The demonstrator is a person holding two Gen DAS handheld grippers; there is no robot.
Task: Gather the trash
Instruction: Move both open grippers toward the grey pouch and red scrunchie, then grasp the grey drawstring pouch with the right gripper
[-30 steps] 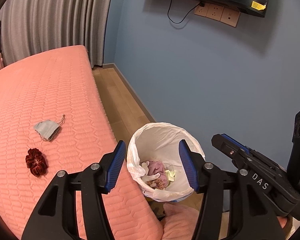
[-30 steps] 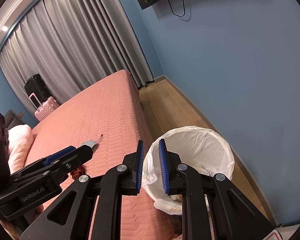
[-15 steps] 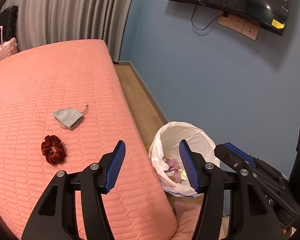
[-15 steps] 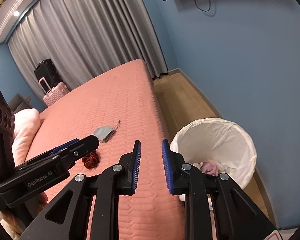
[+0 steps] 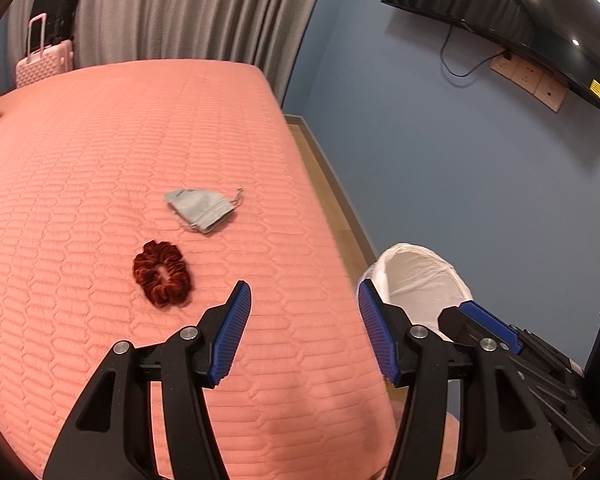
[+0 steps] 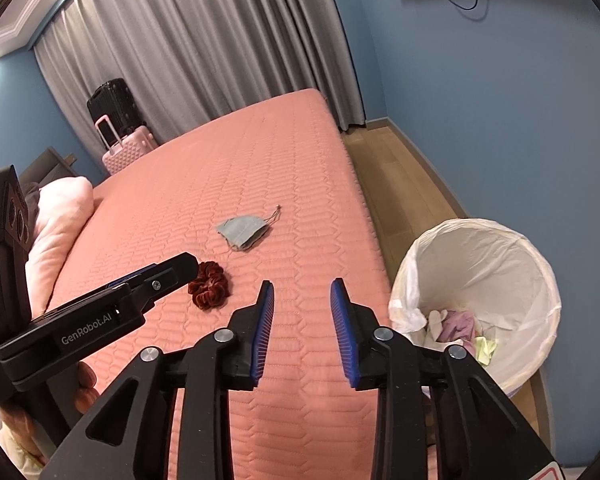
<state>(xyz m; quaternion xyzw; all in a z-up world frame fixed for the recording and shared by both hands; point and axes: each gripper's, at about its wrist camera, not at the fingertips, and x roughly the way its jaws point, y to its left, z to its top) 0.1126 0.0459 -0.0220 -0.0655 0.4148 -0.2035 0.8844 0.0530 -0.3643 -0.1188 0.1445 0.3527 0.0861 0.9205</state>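
Note:
A grey face mask (image 5: 201, 208) lies on the pink bed (image 5: 80, 168), with a dark red scrunchie (image 5: 162, 272) nearer me. Both show in the right wrist view, mask (image 6: 242, 230) and scrunchie (image 6: 210, 283). A white-lined trash bin (image 6: 500, 264) with crumpled trash inside stands on the floor right of the bed; it also shows in the left wrist view (image 5: 416, 280). My left gripper (image 5: 304, 320) is open and empty above the bed's near right edge. My right gripper (image 6: 302, 316) is open and empty above the bed, left of the bin.
A pink suitcase (image 6: 128, 148) and a black one (image 6: 112, 104) stand by the grey curtains (image 6: 200, 48) behind the bed. A pale pillow (image 6: 60, 216) lies at the left. A wood floor strip (image 6: 400, 176) runs between bed and blue wall. A TV (image 5: 500, 4) hangs on the wall.
Both grippers swung left from the bin toward the bed, bringing mask and scrunchie nearer the centre. The right gripper's jaws opened from nearly closed to wide apart.

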